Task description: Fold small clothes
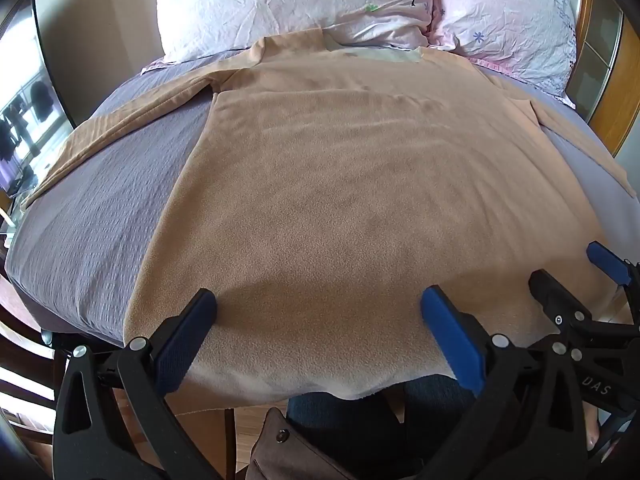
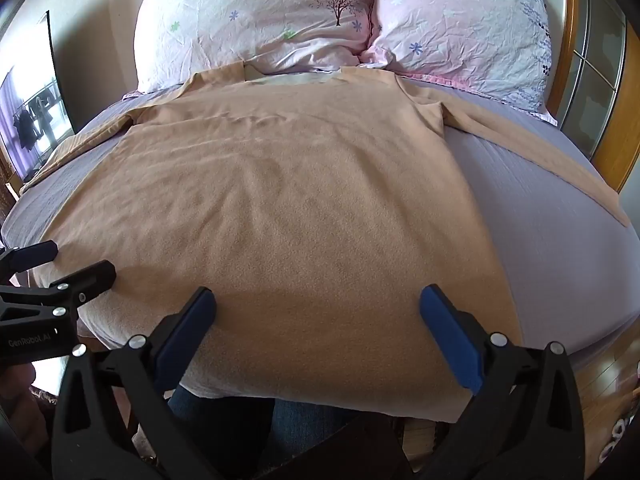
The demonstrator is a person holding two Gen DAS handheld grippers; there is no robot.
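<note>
A tan long-sleeved fleece shirt (image 1: 340,184) lies flat on the bed, collar towards the pillows, both sleeves spread out, hem hanging over the near edge. It also shows in the right wrist view (image 2: 280,200). My left gripper (image 1: 318,304) is open and empty, just above the hem left of centre. My right gripper (image 2: 318,304) is open and empty above the hem to the right. The right gripper shows at the right of the left wrist view (image 1: 576,268). The left gripper shows at the left of the right wrist view (image 2: 72,264).
The bed has a lilac textured cover (image 1: 92,216), also in the right wrist view (image 2: 560,240). Two pink floral pillows (image 2: 260,20) (image 2: 460,28) lean at the head. A wooden headboard (image 2: 632,120) stands right. A person's jeans-clad legs (image 2: 248,420) are below the near edge.
</note>
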